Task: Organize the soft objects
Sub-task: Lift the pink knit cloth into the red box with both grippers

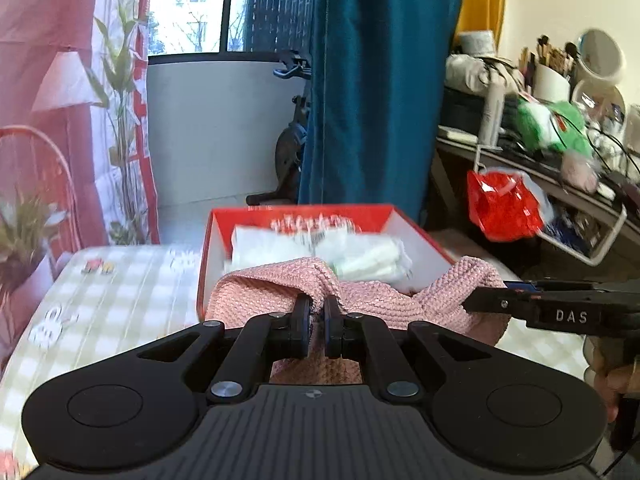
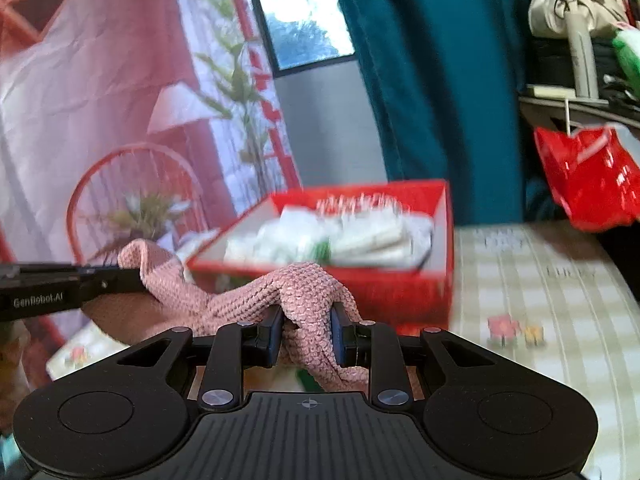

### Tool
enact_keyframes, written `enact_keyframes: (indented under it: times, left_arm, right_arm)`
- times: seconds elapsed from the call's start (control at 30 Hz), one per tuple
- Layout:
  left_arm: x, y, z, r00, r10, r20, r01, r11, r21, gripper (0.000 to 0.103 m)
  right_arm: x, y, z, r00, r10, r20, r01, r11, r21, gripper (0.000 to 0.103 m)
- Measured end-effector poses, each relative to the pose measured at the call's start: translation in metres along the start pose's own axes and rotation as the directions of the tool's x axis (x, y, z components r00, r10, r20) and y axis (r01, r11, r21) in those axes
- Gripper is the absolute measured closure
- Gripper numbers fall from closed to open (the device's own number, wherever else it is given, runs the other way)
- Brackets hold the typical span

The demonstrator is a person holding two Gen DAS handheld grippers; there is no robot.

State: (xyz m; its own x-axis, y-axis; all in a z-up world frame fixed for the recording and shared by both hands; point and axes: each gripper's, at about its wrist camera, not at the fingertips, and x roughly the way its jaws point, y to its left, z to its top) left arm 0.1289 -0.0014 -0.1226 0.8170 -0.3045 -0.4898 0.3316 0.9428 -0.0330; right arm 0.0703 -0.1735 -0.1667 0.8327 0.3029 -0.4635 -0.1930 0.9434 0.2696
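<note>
Both tongs — left gripper [image 1: 317,312] and right gripper [image 2: 307,320] — pinch the pink knit cloth [image 1: 276,292] before a red box [image 1: 304,216], maybe holding white packs, on the checked bed [image 1: 120,280] by blue curtains [image 1: 380,80].

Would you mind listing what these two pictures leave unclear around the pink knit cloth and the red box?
- Left wrist view: the white packs in the red box are blurred, print unreadable.
- Left wrist view: the left gripper hides the pink knit cloth beneath it.
- Right wrist view: the right gripper covers the cloth's lower end; the box's near wall is smeared.
</note>
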Motion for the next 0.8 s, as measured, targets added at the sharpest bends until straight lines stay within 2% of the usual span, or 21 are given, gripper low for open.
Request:
enact_keyframes:
  times: [0.13, 0.23, 0.37, 0.63, 0.8]
  left_arm:
    - [0.028, 0.008, 0.029, 1.000, -0.013, -0.003, 0.013, 1.000, -0.003, 0.095]
    - [0.053, 0.014, 0.044, 0.999, -0.014, -0.039, 0.014, 1.000, 0.013, 0.095]
    - [0.081, 0.023, 0.048, 0.995, -0.024, -0.094, 0.026, 1.000, 0.015, 0.095]
    - [0.131, 0.042, 0.037, 0.980, -0.018, -0.199, 0.023, 1.000, 0.019, 0.095]
    - [0.156, 0.046, 0.035, 0.963, -0.005, -0.270, 0.023, 0.998, 0.063, 0.095]
  right_arm:
    - [0.030, -0.017, 0.036, 1.000, 0.001, 0.024, -0.003, 0.996, 0.087, 0.080]
    - [0.052, -0.028, 0.054, 1.000, -0.019, 0.017, 0.018, 0.996, 0.089, 0.081]
    - [0.076, -0.039, 0.068, 0.999, -0.032, -0.011, 0.032, 0.998, 0.060, 0.081]
    - [0.118, -0.060, 0.064, 0.994, -0.045, -0.095, 0.051, 0.997, 0.060, 0.081]
    - [0.154, -0.068, 0.055, 0.979, -0.044, -0.199, 0.063, 0.994, 0.091, 0.079]
